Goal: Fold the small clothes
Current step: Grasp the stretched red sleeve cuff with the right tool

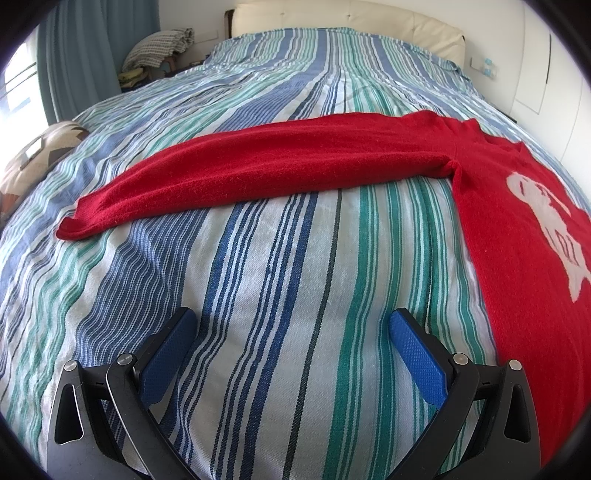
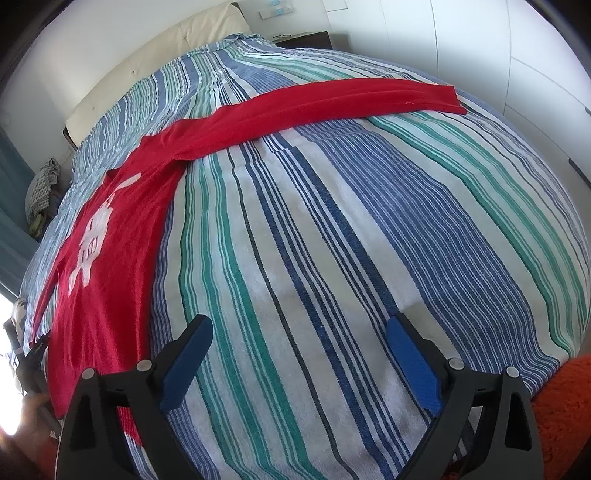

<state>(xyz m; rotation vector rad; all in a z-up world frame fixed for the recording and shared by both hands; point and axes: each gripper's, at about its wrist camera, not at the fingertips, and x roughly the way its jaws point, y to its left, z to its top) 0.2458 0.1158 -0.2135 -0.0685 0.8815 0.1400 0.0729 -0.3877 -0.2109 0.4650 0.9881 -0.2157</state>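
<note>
A red knit sweater [image 1: 517, 236] with a white figure on its front lies flat on the striped bedspread [image 1: 280, 280]. In the left wrist view its sleeve [image 1: 258, 166] stretches to the left, cuff at far left. In the right wrist view the sweater [image 2: 110, 258] body is at left and its other sleeve [image 2: 332, 99] stretches to the right. My left gripper [image 1: 293, 325] is open and empty, hovering over bare bedspread below the sleeve. My right gripper [image 2: 299, 332] is open and empty, over the bedspread [image 2: 332, 258] right of the body.
A cream headboard [image 1: 351, 18] stands at the far end of the bed. Folded cloth is piled on a chair [image 1: 159, 48] by the blue curtain at left. A patterned cushion [image 1: 33, 155] lies at the left edge. White wardrobe doors [image 2: 498, 55] stand at right. Something orange [image 2: 565, 413] is at lower right.
</note>
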